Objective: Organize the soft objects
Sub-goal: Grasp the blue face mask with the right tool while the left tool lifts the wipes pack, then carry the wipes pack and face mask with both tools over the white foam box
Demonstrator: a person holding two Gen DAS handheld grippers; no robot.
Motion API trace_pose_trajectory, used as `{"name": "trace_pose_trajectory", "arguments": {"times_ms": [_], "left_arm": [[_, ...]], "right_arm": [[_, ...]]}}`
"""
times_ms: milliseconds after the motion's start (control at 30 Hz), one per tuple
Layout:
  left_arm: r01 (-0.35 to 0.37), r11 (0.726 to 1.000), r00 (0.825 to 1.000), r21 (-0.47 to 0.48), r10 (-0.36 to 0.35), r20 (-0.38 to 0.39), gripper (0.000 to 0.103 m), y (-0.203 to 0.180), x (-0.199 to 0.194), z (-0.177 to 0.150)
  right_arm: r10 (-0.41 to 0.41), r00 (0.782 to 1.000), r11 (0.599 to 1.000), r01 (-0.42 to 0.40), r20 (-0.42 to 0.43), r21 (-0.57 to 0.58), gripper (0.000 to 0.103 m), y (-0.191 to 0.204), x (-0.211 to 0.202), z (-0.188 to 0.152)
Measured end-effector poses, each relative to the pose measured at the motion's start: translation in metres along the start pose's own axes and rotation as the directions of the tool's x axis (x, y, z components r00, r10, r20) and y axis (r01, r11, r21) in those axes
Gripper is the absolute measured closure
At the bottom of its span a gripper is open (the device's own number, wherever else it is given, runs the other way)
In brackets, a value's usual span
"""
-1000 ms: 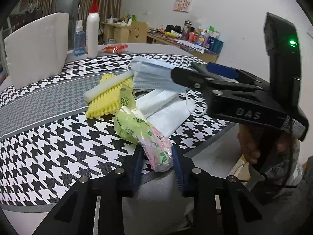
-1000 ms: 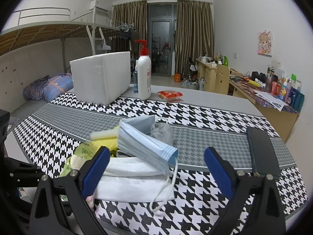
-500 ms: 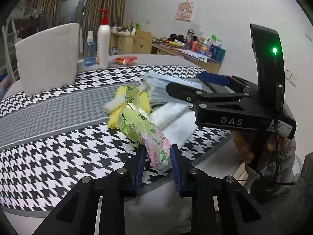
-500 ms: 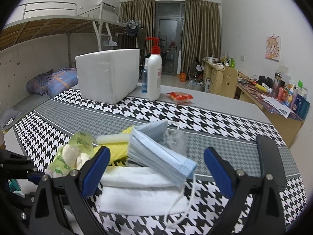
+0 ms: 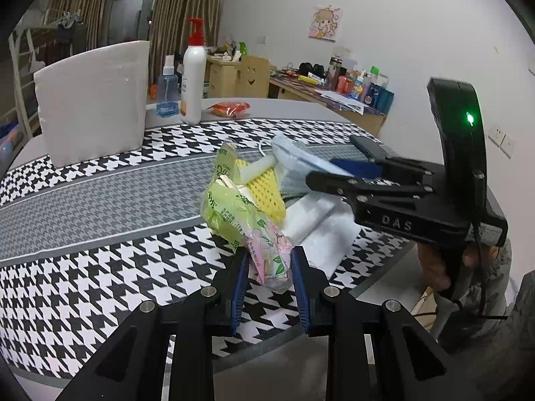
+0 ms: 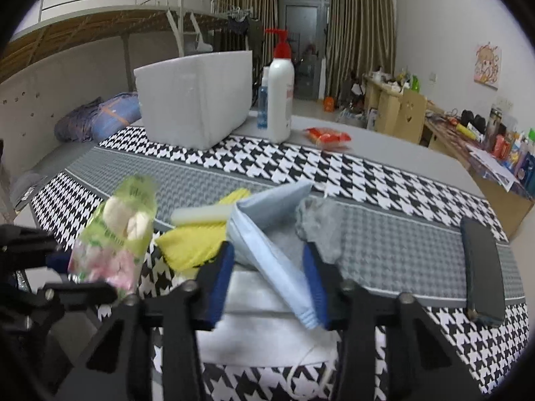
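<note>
My left gripper [image 5: 269,267] is shut on the pink end of a green and pink plastic packet [image 5: 240,210], which is held tilted just above the houndstooth tablecloth [image 5: 83,267]. The packet [image 6: 117,234] also shows at the left of the right wrist view. My right gripper [image 6: 265,280] has its jaws closing around a stack of blue face masks [image 6: 267,254], and the stack touches both pads. Under the masks lie white folded cloths [image 6: 254,300] and a yellow sponge cloth [image 6: 194,244] with a white foam stick [image 6: 200,215] on it.
A white foam box [image 6: 197,100], a lotion pump bottle [image 6: 281,97], a blue spray bottle [image 5: 166,90] and a red packet [image 6: 327,137] stand at the table's far side. A dark phone [image 6: 481,267] lies at the right. Grey fluff [image 6: 321,220] sits beside the masks.
The right jaws have come in from wide open to close around the masks. The left gripper has carried the packet a little up and away from the pile.
</note>
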State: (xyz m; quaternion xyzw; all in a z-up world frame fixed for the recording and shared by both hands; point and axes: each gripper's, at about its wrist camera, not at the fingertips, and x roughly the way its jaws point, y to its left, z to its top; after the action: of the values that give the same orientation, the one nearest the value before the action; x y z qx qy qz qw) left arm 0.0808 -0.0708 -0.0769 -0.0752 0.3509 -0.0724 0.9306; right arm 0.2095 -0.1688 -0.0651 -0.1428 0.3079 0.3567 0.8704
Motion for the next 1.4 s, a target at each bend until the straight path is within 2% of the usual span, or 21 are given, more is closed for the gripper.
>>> {"name": "trace_pose_trajectory", "arguments": {"times_ms": [33, 100, 233, 433, 800, 1267, 1400], "left_arm": [[0.001, 1.000, 1.000, 0.001, -0.001, 0.001, 0.075, 0.000, 0.000, 0.002], [0.001, 1.000, 1.000, -0.006, -0.001, -0.001, 0.075, 0.002, 0.001, 0.006], [-0.005, 1.000, 1.000, -0.009, 0.005, 0.015, 0.075, 0.006, -0.002, 0.015], [-0.007, 1.000, 0.999, 0.005, 0.006, 0.040, 0.075, 0.009, -0.005, 0.031], [-0.023, 0.999, 0.997, 0.023, 0.021, 0.078, 0.075, 0.025, -0.011, 0.057], [-0.053, 0.997, 0.990, 0.052, 0.046, 0.133, 0.075, 0.043, -0.026, 0.078], [-0.068, 0.996, 0.987, 0.063, 0.058, 0.149, 0.075, 0.049, -0.032, 0.081]], "right_arm": [[0.001, 1.000, 1.000, -0.001, -0.002, -0.007, 0.066, 0.001, -0.001, -0.001], [0.009, 1.000, 1.000, -0.009, -0.001, -0.024, 0.078, 0.003, -0.003, -0.002], [0.037, 0.999, 0.999, -0.037, 0.002, -0.040, 0.092, 0.005, -0.005, 0.002], [0.066, 0.997, 0.998, -0.065, 0.035, -0.016, 0.093, 0.000, -0.015, 0.014], [0.061, 0.992, 0.997, -0.066, 0.106, 0.045, 0.093, -0.003, -0.033, 0.034], [0.002, 0.976, 0.992, -0.029, 0.216, 0.122, 0.093, -0.006, -0.057, 0.053], [-0.038, 0.972, 0.992, 0.008, 0.231, 0.129, 0.093, 0.000, -0.058, 0.057]]}}
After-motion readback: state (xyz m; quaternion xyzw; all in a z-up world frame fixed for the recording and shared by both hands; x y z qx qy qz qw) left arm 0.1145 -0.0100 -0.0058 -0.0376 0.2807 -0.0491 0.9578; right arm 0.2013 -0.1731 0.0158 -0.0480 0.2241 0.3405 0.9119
